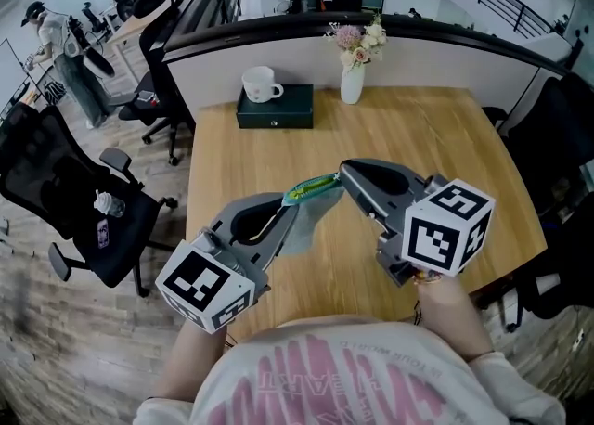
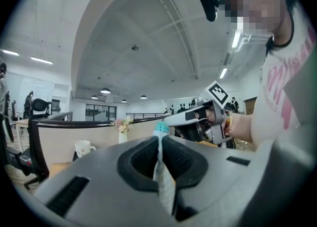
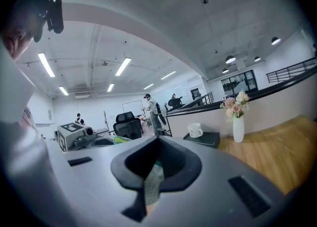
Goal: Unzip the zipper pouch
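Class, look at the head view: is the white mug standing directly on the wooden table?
No, the mug stands on top of a dark box, and it is that box that rests on the table.

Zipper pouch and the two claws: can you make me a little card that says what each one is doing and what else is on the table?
Zipper pouch: grey with a teal-green top edge, held between both claws over the table
Left claw: shut on the pouch's fabric
Right claw: shut on the pouch's other end
Zipper: cannot tell if it is open
On the table: white mug on a dark green box, white vase of flowers
Beside the table: black office chair
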`<state>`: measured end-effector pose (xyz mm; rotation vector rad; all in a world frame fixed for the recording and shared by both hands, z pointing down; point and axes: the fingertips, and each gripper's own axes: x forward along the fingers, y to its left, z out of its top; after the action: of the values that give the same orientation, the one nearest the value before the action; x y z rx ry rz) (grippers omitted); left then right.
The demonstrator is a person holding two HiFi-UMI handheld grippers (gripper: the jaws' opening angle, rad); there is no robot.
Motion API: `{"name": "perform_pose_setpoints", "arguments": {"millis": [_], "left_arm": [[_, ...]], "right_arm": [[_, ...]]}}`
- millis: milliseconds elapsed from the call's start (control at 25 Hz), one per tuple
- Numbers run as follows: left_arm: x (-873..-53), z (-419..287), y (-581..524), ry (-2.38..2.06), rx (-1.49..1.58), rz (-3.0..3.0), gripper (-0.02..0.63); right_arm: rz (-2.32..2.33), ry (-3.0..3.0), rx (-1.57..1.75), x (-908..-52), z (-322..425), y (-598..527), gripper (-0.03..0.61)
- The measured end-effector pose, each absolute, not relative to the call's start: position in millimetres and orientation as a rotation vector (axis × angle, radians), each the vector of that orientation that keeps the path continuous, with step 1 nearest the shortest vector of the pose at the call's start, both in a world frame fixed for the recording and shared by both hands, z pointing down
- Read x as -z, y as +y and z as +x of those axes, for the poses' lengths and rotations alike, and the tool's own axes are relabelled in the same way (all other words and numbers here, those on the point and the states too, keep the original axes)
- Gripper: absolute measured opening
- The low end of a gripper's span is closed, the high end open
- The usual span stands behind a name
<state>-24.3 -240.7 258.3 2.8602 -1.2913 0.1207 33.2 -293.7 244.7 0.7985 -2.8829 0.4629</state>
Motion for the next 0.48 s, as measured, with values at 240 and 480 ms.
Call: {"name": "perform_pose_setpoints", "arguments": {"millis": [240, 480], "left_arm": [[-260, -25, -240, -1.296, -0.131, 2.865, 0.014], [-259, -29, -237, -1.31, -0.116, 2.853, 0.014]], "right_arm": [[0.833, -2.865, -0.483, -249, 38, -296, -0.002], [0.886, -2.827, -0.502, -258, 46, -300, -0.002]]}}
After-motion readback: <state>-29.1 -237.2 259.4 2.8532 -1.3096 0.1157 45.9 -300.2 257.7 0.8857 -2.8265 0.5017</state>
